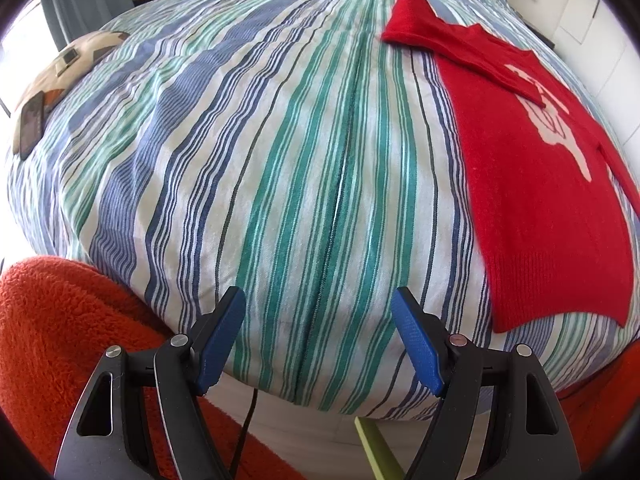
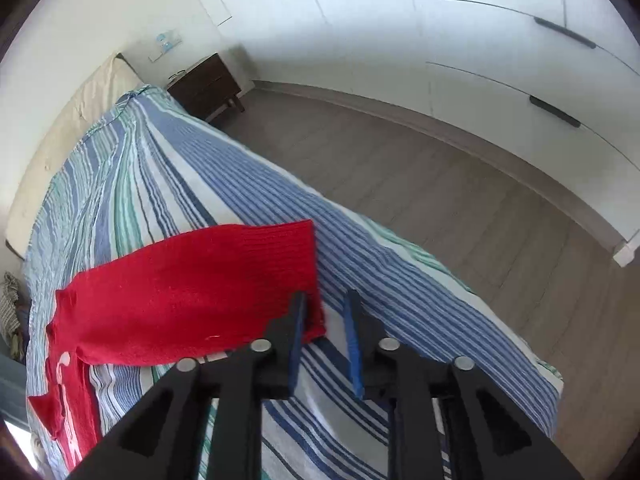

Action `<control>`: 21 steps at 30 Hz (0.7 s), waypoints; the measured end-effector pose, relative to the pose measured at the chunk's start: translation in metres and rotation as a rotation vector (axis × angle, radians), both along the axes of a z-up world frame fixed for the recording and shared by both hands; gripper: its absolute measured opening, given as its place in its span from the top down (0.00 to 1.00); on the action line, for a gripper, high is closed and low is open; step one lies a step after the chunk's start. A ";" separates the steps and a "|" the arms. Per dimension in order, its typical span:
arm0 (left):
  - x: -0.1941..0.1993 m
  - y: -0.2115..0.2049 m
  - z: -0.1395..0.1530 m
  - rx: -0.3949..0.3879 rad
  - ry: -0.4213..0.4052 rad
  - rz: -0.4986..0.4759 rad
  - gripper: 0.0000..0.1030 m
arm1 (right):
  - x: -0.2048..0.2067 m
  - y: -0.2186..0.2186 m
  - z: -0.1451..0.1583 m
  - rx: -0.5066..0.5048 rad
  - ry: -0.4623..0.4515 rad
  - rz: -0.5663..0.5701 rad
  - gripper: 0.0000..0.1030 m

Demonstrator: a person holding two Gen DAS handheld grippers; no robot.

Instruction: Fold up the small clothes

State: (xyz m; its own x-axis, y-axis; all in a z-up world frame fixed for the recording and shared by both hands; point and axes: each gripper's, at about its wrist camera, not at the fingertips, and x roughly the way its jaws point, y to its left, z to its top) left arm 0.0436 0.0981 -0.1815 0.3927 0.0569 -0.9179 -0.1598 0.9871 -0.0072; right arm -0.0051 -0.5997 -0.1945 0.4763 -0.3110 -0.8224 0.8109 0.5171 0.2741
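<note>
The striped bedcover (image 1: 304,168) filled most of the left wrist view, and the red sweater (image 1: 540,184) lay flat on it from about one o'clock down to four o'clock, its white motif (image 1: 552,120) facing up and one sleeve (image 1: 452,40) folded across the chest toward twelve. In the right wrist view the same red sweater (image 2: 192,292) sat at about nine o'clock, and its ribbed hem corner reached in just beside the left finger of the right gripper (image 2: 326,336). The wardrobe doors (image 2: 480,40) and wooden floor (image 2: 420,184) lay beyond at one to three o'clock. The right gripper's jaws stood apart with a narrow gap, the hem corner near them but seemingly not pinched. The left gripper (image 1: 318,340), at six o'clock over the bed's near edge, had its jaws spread wide and held nothing, well apart from the sweater. The step in hand seemed to be taking the hem for the next fold. To do it well, the right jaws would need to straddle the ribbed corner fully before closing, and the left should travel to the opposite hem corner so both lift evenly without dragging the folded sleeve.
</note>
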 end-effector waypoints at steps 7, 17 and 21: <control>-0.001 0.000 -0.001 -0.006 -0.002 -0.003 0.25 | -0.040 0.017 0.041 -0.062 -0.033 -0.118 0.50; -0.008 -0.002 0.028 0.014 -0.062 0.012 0.25 | -0.061 0.144 0.102 -0.277 -0.155 0.194 0.35; 0.019 -0.030 0.070 -0.072 -0.149 -0.071 0.18 | -0.068 0.181 0.106 -0.357 -0.185 0.256 0.30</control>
State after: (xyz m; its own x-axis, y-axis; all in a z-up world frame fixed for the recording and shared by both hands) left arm 0.0624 0.0681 -0.1115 0.5252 -0.0393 -0.8501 -0.0817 0.9920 -0.0963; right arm -0.0735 -0.4183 -0.0881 0.7028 -0.4125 -0.5796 0.5996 0.7820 0.1705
